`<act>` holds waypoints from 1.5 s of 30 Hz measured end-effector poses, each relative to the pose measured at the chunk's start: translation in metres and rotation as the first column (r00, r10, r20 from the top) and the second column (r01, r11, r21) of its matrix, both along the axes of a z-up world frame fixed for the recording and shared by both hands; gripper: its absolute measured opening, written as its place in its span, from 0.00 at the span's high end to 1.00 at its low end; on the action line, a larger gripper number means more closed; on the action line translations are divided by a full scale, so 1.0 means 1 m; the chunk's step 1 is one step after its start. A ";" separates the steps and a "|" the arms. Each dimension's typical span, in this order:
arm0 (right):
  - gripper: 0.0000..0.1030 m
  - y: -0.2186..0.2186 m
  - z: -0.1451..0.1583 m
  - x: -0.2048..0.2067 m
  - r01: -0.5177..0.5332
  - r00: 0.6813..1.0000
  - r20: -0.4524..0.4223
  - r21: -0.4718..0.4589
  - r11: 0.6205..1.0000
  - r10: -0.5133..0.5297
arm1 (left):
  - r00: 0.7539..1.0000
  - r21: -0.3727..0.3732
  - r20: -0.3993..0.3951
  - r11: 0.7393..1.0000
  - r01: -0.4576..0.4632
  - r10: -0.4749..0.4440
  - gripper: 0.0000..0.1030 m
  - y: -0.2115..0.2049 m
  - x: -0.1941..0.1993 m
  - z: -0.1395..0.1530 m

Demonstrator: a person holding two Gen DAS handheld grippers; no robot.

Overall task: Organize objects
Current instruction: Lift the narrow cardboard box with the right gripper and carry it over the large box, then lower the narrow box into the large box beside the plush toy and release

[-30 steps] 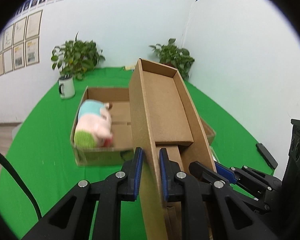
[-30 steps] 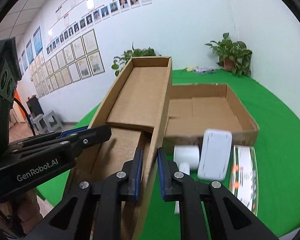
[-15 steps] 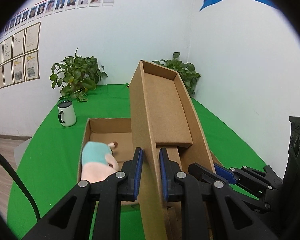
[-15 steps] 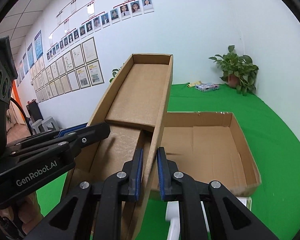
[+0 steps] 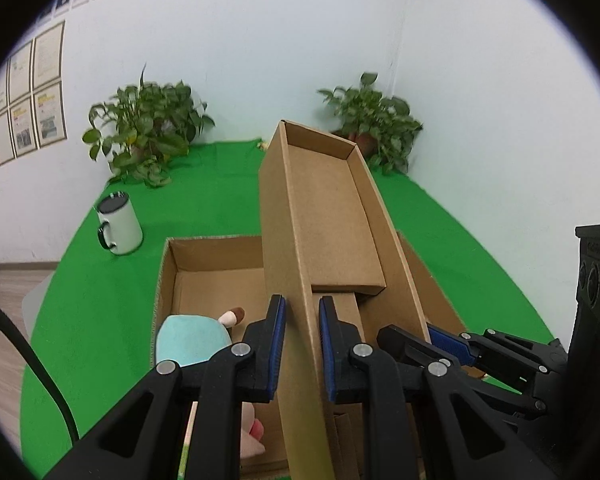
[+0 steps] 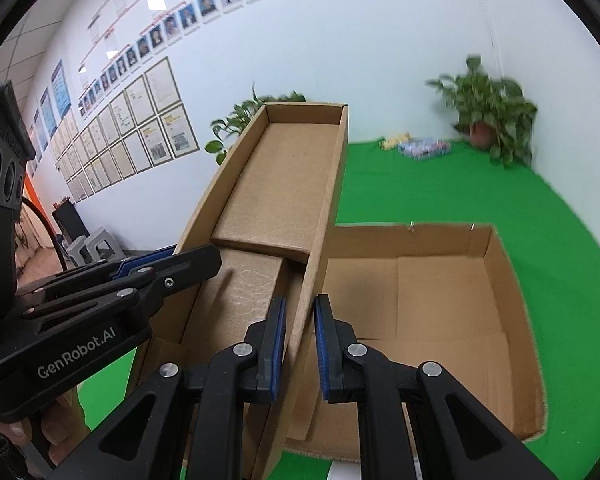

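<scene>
Each tool pinches one long side wall of a narrow brown cardboard lid (image 5: 324, 216): the left tool (image 5: 300, 344) the left wall, the right tool (image 6: 300, 344) the right. It hangs over a big open box (image 6: 440, 300). Only the left view shows a soft toy (image 5: 192, 340), partly hidden, and a mug (image 5: 120, 226) farther off on the green worktop (image 5: 80, 320).

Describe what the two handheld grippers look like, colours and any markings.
Both the left gripper and right gripper are matte black plastic with silver rivets and blue finger pads. The left one carries white "GenRobot.AI" lettering; a black cable trails beside it.
</scene>
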State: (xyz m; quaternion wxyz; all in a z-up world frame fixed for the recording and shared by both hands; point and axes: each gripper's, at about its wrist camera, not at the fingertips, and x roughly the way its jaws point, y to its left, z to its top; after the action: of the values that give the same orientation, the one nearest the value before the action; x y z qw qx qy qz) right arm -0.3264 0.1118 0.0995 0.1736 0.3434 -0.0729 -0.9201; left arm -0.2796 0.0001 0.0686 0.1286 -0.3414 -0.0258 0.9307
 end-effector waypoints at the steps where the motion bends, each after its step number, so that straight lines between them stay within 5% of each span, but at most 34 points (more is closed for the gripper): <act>1: 0.88 0.002 -0.007 -0.011 0.001 1.000 0.014 0.002 1.000 -0.001 | 1.000 -0.009 0.015 1.000 -0.001 0.001 0.85 0.001 -0.007 -0.008; 12: 0.90 0.011 -0.122 -0.103 -0.010 0.975 0.223 -0.013 1.000 0.012 | 0.974 -0.085 0.219 0.996 -0.036 0.054 0.86 0.002 -0.051 -0.101; 18: 0.91 -0.005 -0.175 -0.114 0.007 0.948 0.317 -0.004 1.000 -0.005 | 0.952 -0.128 0.294 0.991 -0.044 0.080 0.87 0.000 -0.063 -0.133; 23: 0.94 -0.021 -0.196 -0.097 0.012 0.940 0.341 0.002 1.000 -0.012 | 0.956 -0.101 0.287 0.994 -0.038 0.065 0.82 -0.005 -0.058 -0.127; 36: 0.93 -0.061 -0.190 -0.088 -0.005 0.951 0.306 0.117 0.993 -0.031 | 0.989 -0.067 0.125 0.995 -0.076 0.083 0.82 -0.045 0.012 -0.084; 42: 0.90 -0.043 -0.183 -0.064 0.011 0.961 0.275 0.107 0.994 -0.040 | 0.995 -0.069 0.066 0.995 -0.075 0.080 0.82 -0.047 0.035 -0.076; 44: 0.86 -0.033 -0.169 -0.050 0.023 0.974 0.220 0.122 0.992 -0.049 | 0.996 -0.082 0.021 0.993 -0.087 0.089 0.75 -0.047 0.045 -0.070; 45: 0.75 -0.030 -0.160 -0.041 0.028 0.982 0.184 0.132 0.991 -0.052 | 0.996 -0.079 -0.004 0.993 -0.092 0.092 0.70 -0.048 0.052 -0.066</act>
State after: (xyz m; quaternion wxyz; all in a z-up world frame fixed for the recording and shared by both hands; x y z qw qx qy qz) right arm -0.3678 0.0816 -0.0608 0.1247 0.4372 -0.0362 -0.8899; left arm -0.2281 -0.0475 0.0021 0.0719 -0.3444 -0.0045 0.9361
